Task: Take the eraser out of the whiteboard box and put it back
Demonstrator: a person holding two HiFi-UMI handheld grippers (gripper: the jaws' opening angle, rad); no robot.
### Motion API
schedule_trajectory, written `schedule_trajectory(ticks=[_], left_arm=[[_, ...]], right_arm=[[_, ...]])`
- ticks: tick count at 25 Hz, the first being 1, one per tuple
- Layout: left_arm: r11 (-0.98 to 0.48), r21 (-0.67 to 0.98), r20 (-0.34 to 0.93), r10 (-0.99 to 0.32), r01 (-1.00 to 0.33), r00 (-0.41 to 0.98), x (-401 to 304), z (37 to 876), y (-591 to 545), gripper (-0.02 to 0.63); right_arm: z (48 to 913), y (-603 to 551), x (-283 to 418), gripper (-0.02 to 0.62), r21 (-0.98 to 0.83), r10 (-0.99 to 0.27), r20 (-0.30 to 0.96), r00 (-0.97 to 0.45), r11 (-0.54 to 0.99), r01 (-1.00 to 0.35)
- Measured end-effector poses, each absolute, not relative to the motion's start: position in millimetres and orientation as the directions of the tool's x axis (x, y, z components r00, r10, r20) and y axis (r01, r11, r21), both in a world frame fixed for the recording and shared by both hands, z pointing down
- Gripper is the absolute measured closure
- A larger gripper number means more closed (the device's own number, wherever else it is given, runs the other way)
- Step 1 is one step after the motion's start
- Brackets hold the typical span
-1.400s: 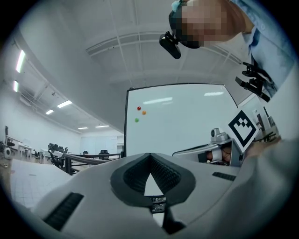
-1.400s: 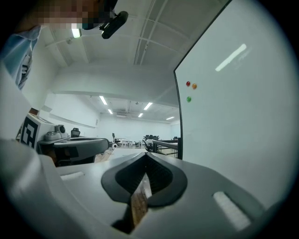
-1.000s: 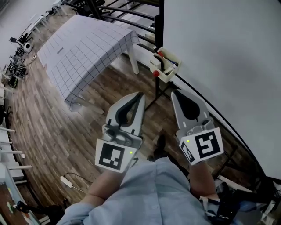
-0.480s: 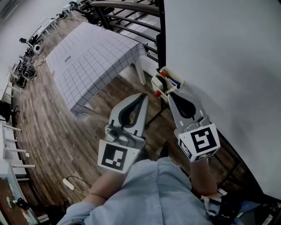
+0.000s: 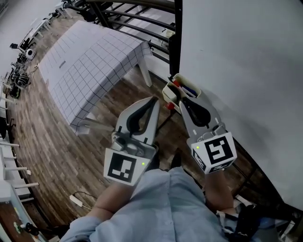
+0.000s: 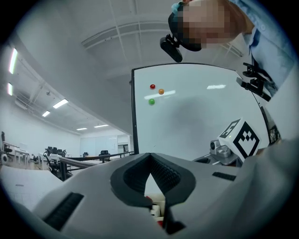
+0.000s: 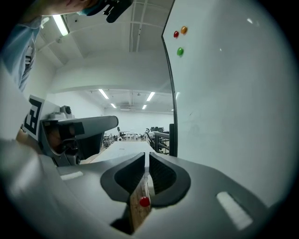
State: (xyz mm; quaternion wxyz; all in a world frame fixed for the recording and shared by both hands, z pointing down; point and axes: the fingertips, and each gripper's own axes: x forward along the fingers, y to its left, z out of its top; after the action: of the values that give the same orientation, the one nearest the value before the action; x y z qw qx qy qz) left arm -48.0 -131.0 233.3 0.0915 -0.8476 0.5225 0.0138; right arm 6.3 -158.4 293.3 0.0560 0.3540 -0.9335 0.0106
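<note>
A cream whiteboard box (image 5: pixel 168 92) hangs on the lower edge of the whiteboard (image 5: pixel 236 61), with a red-capped and a blue marker showing in it. I cannot make out the eraser. A red magnet (image 5: pixel 169 107) sits on the box's near side. My right gripper (image 5: pixel 182 101) has its tips just at the box. Its jaws are opening by a narrow slit with nothing between them. In the right gripper view the box's side (image 7: pixel 138 212) and the red magnet (image 7: pixel 144 201) show just below the tips (image 7: pixel 146 156). My left gripper (image 5: pixel 153 100) is shut and empty, left of the box.
A table with a checked cloth (image 5: pixel 90 61) stands to the left on the wooden floor, with black railings (image 5: pixel 132 14) behind it. Red, orange and green magnets (image 6: pixel 152 87) sit high on the board. A white power strip (image 5: pixel 78 201) lies on the floor.
Both grippers have come forward towards the box on the whiteboard. The right tips, which were short of it a second ago, now reach it.
</note>
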Motion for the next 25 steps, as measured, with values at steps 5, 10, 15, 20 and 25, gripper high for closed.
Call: schedule_trajectory(ticks=[5, 10, 15, 20, 25], left_arm=[[-0.482, -0.114, -0.084, -0.866, -0.868, 0.492, -61, 248, -154, 0.607], [-0.519, -0.079, -0.051, -0.850, -0.851, 0.523, -73, 262, -170, 0.607], [-0.552, -0.052, -0.024, -0.833, -0.832, 0.553, -86, 277, -187, 0.607], [-0.582, -0.031, -0.013, -0.813, -0.813, 0.582, -91, 288, -203, 0.607], [-0.609, -0.005, -0.008, -0.793, -0.793, 0.609, -93, 295, -213, 0.607]], right_arm=[[312, -175, -10, 0.558, 0.009, -0.669, 0.174, -0.723, 0.735, -0.678], [333, -186, -21, 0.478, 0.041, -0.696, 0.264, -0.667, 0.699, -0.714], [359, -199, -28, 0.437, 0.087, -0.708, 0.361, -0.607, 0.674, -0.734], [377, -207, -38, 0.434, 0.129, -0.711, 0.433, -0.553, 0.657, -0.743], [391, -211, -41, 0.439, 0.159, -0.715, 0.494, -0.495, 0.634, -0.757]])
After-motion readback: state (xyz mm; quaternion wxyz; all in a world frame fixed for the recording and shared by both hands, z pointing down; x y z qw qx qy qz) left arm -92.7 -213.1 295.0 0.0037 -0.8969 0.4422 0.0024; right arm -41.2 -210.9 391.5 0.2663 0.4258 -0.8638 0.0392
